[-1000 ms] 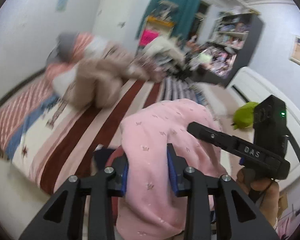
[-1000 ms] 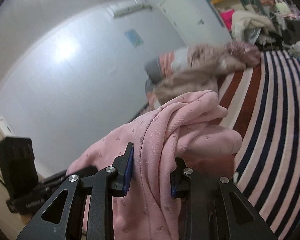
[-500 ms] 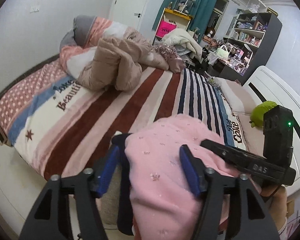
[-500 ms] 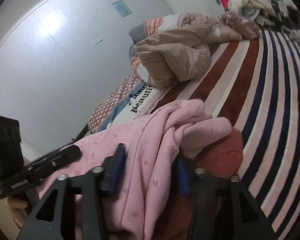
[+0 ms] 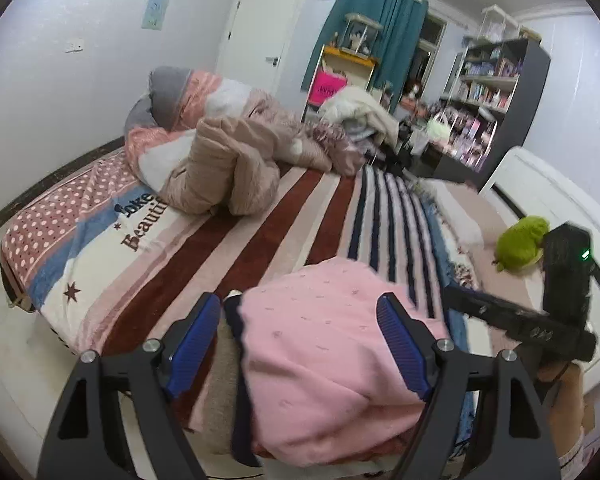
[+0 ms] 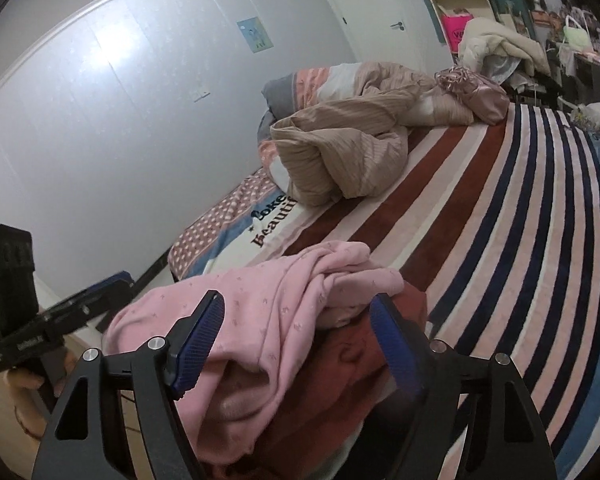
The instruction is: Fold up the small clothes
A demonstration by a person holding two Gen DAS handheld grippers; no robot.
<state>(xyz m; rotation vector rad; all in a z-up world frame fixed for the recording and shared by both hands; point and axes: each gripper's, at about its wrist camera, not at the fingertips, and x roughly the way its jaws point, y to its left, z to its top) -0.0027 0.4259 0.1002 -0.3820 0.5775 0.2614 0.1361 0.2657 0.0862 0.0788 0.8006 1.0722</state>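
Nearest the cameras, the soft pink knitted garment with small printed motifs (image 5: 332, 352) was seen lying in a loose heap on the near edge of the striped fleece bed cover (image 5: 284, 216), draped over other clothes, among them a rust-red garment (image 6: 340, 372). The left gripper (image 5: 300, 344) was held low and level over the heap with its blue-padded jaws spread wide to either side of the pink cloth, nothing being pinched. The right gripper (image 6: 296, 340) was posed alike, jaws wide apart, the twisted part of the garment lying between them unclamped. Each handheld tool was seen from the other's camera, to the side and level with the pile. For the step judged to be in hand, taking a fresh hold so the piece can be spread flat, a single layer at an edge or corner would best be gripped, so that the red garment beneath is not dragged along. Farther off, a crumpled beige quilted duvet (image 5: 224, 172) was seen, and beyond it a dark cluttered bookshelf (image 5: 496, 96).
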